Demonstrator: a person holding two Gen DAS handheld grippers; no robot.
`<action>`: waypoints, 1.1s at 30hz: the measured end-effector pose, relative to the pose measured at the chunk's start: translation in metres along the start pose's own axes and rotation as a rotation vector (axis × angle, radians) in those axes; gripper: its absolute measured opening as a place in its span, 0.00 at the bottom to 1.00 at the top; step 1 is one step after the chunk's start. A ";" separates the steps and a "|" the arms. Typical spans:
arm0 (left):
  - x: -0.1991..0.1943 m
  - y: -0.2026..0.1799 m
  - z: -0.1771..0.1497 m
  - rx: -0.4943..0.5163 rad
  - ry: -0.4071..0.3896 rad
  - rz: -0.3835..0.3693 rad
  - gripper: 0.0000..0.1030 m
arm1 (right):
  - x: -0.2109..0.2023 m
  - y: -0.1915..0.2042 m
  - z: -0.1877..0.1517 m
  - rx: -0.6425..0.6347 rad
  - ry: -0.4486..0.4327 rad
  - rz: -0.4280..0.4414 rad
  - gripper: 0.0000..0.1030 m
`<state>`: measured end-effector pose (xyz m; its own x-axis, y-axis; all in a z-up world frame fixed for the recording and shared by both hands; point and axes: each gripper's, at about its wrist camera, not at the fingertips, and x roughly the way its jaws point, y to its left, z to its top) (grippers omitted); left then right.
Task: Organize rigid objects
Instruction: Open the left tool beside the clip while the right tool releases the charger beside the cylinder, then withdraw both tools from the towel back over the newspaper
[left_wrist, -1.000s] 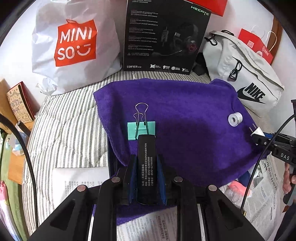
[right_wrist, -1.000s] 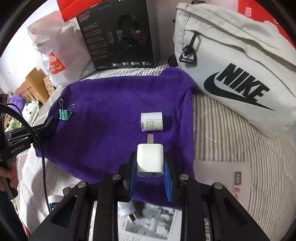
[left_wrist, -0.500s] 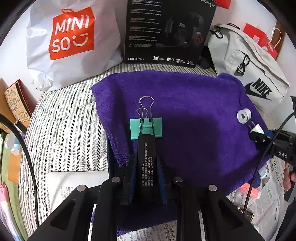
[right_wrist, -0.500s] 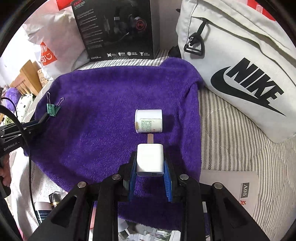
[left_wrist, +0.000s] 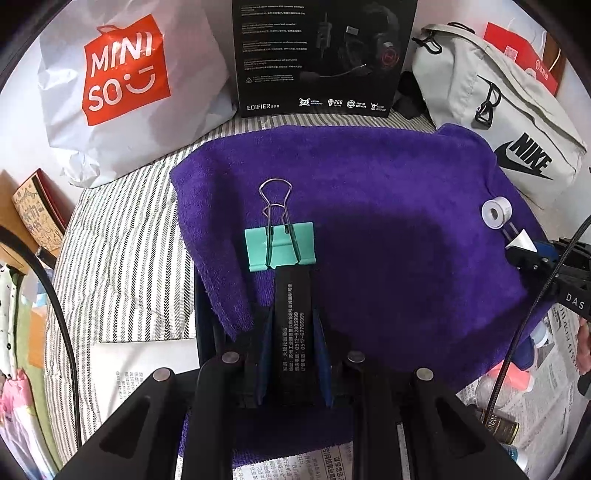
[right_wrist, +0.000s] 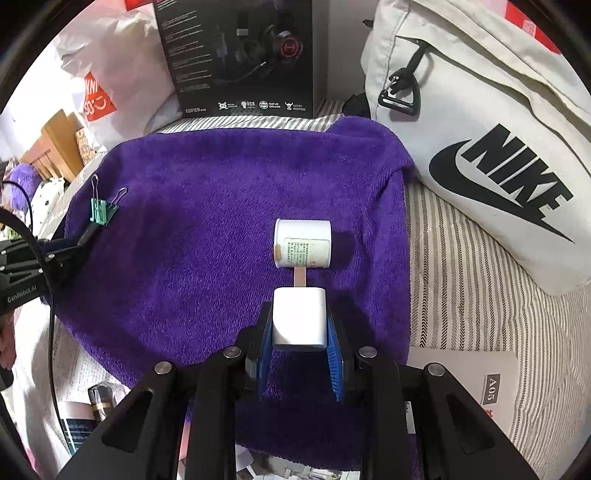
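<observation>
Left wrist view: the left gripper (left_wrist: 291, 332) has its jaws fully closed on a flat black card-like strip with white print (left_wrist: 293, 332). Over the last second the teal metal binder clip with wire handles (left_wrist: 280, 246) has grown larger in view, and the strip's tip now sits at the clip's near edge, both on the purple terry towel (left_wrist: 388, 240). I judge the strip is about to be laid beside the clip. Whether strip and clip touch cannot be told. At the right edge the right gripper's tip is cut off by the frame.

Right wrist view: the right gripper (right_wrist: 300, 343) clamps a white square plug-in charger (right_wrist: 299, 317) between narrowly parted blue pads (right_wrist: 334, 354). The white cylindrical tape roll with a printed label (right_wrist: 303, 243) now looms closer than a second ago, and the charger's prong reaches its lower edge; contact is unclear. The roll's far side is hidden.
</observation>
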<state>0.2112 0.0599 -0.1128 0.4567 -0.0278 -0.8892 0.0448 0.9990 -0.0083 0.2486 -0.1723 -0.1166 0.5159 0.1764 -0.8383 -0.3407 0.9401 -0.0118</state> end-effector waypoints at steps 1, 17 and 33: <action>0.001 -0.001 0.002 -0.004 0.004 0.003 0.21 | 0.000 0.000 0.000 0.001 0.003 0.008 0.28; -0.014 -0.016 -0.008 -0.003 0.017 0.021 0.46 | -0.032 -0.005 -0.012 0.013 -0.019 0.017 0.56; -0.079 -0.049 -0.056 -0.027 -0.066 -0.095 0.54 | -0.103 -0.012 -0.074 0.106 -0.091 0.010 0.58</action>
<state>0.1235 0.0154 -0.0675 0.5095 -0.1238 -0.8515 0.0671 0.9923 -0.1042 0.1411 -0.2233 -0.0706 0.5839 0.2067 -0.7851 -0.2631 0.9630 0.0578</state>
